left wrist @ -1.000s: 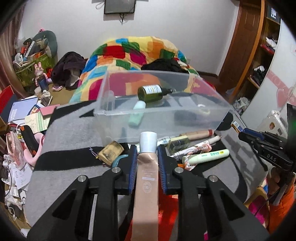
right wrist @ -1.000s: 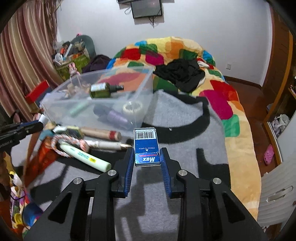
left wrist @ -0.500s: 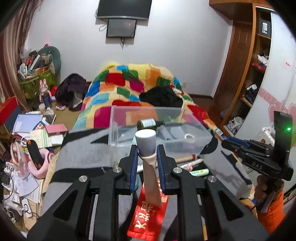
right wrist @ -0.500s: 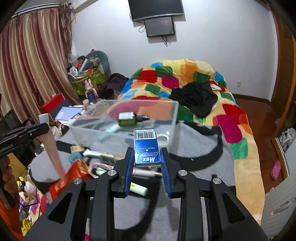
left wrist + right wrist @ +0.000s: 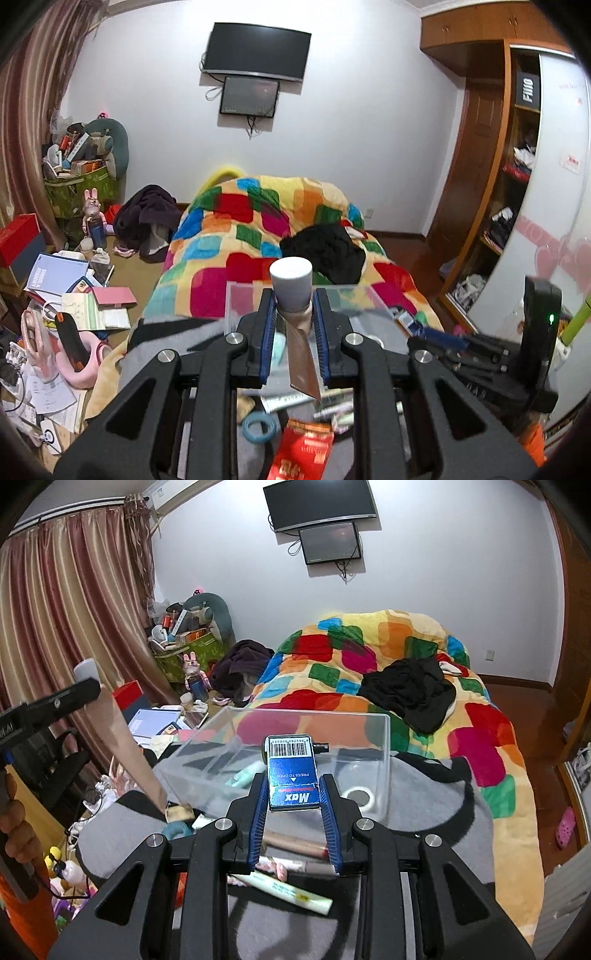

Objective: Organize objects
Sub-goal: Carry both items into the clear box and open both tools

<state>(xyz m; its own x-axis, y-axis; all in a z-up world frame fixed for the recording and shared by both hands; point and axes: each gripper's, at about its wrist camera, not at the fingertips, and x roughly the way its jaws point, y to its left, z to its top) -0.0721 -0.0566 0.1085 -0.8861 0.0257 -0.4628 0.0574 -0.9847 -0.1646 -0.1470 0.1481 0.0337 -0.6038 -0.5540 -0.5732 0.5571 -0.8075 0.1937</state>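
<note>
Jaws of the left gripper (image 5: 293, 304) pinched a beige tube (image 5: 301, 360) by its white cap; the right gripper (image 5: 294, 794) clamped a blue box (image 5: 292, 777); both hung above the clear bin (image 5: 382, 760).

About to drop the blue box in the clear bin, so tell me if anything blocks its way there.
Nothing visible does. The right tool holds the blue Max box in front of the clear bin, whose top is open. The left tool with its beige tube is off to the side.

Blue box (image 5: 293, 781): "Max", "PRESS TO OPEN" + barcode; black box (image 5: 527, 90): "FIIIO".
</note>
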